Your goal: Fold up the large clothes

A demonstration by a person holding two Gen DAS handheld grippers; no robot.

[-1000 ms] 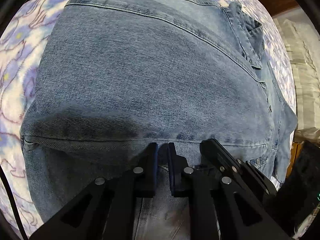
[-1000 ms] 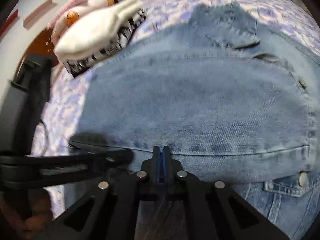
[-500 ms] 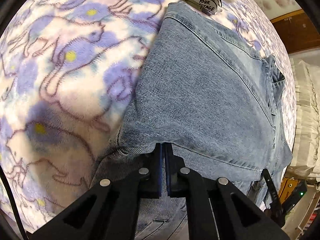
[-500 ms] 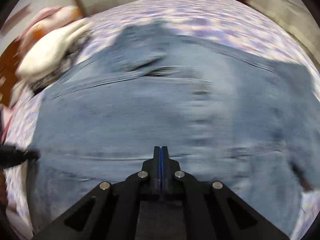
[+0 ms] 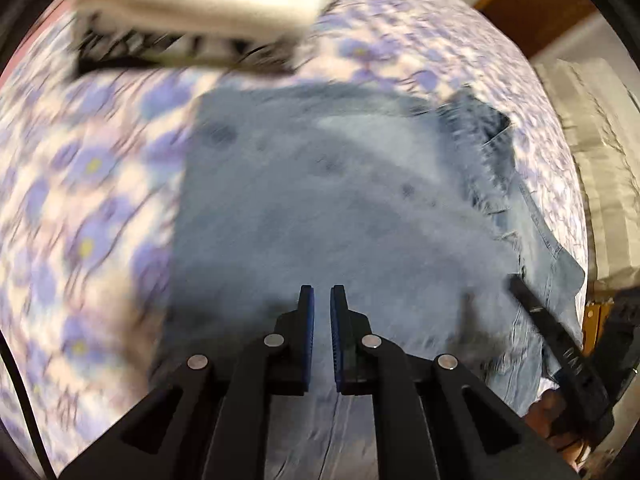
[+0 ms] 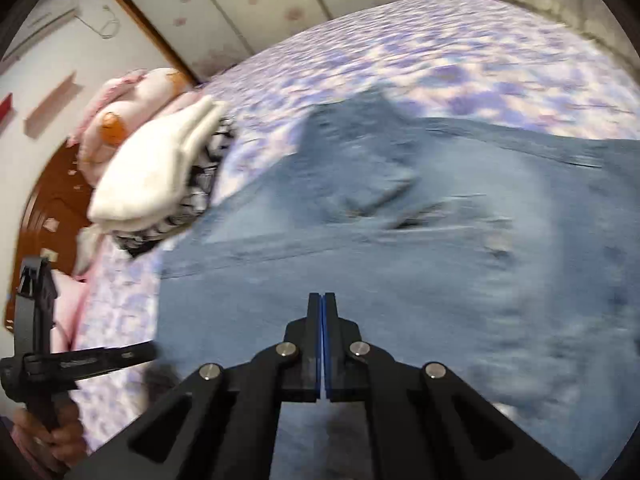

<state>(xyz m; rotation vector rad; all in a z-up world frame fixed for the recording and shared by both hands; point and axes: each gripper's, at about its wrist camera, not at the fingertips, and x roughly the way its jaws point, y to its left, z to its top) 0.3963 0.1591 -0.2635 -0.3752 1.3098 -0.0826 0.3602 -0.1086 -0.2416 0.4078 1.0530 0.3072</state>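
A blue denim jacket lies folded into a rough rectangle on the floral bedspread, its collar and pocket at the far right. My left gripper hovers above the jacket's near edge, its blue pads all but together with nothing between them. In the right wrist view the same jacket fills the middle. My right gripper is shut above it, pads pressed together and holding nothing. Each gripper shows at the edge of the other's view: the right gripper, and the left gripper held by a hand. Both views are blurred.
A folded stack of white and black-patterned clothes lies on the bed just beyond the jacket, also seen as the folded stack. A pink plush toy and a wooden headboard stand behind it. Pale bedding lies at the right.
Both grippers have lifted and drawn back from the jacket's folded hem, so more of the bed shows. The left pads, closed at the hem before, now show a thin slit.
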